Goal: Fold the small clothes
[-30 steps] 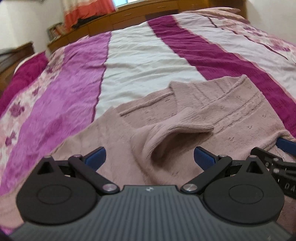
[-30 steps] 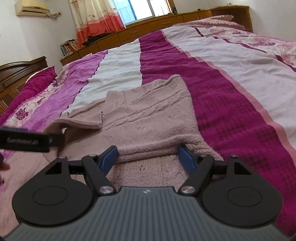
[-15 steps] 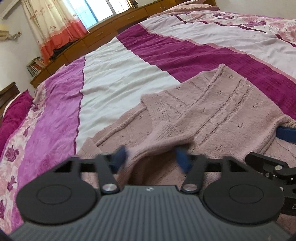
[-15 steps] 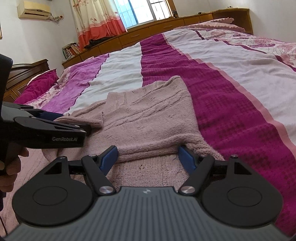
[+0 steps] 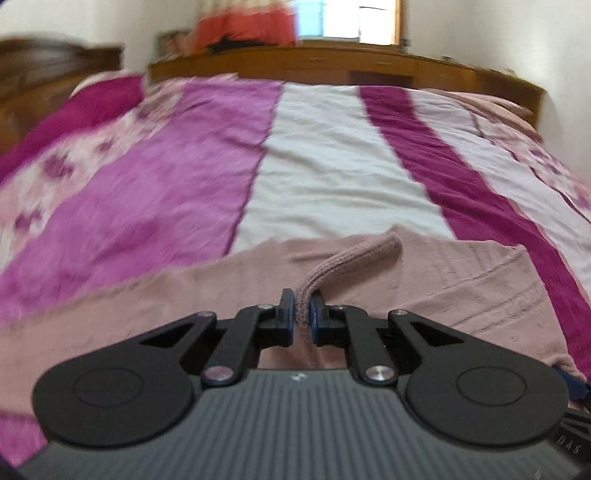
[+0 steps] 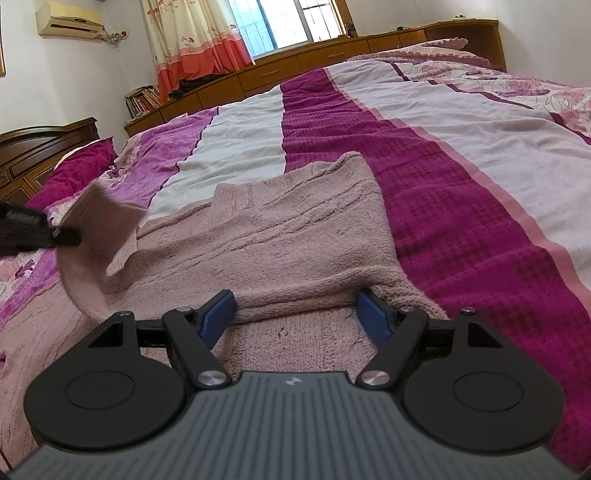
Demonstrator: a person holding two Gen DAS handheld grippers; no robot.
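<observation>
Jaws of the left gripper (image 5: pixel 302 309) have just been closing and now stand nearly together, blue pads (image 5: pixel 291 314) pinching the ribbed cuff of the sleeve (image 5: pixel 354 254) of a dusty-pink knitted sweater (image 6: pixel 295 236). From that pinch the sleeve runs up and away to the right as a narrow rolled tube, its far end bending over above the body of the garment. In the right wrist view the same sleeve shows at the left edge, lifted clear of the bedspread (image 6: pixel 461 177), with the left tool's black tip beside it and motion blur on the cloth.

Jaws of the right gripper (image 6: pixel 295 314) stand wide, one blue pad (image 6: pixel 218 314) on each side of a folded edge of the sweater; whether the pads press the knit cannot be told, since the fabric between them lies slack and flat.

The sweater lies spread on the bed just ahead of both tools, its long axis running away from the cameras toward the window (image 6: pixel 280 22), with the folded-over upper part reaching to the border between the white stripe and the dark magenta stripe. Beyond it come wooden drawers (image 6: pixel 295 62), an orange-hemmed curtain (image 6: pixel 192 44), and a dark headboard (image 6: pixel 40 147) at the left
</observation>
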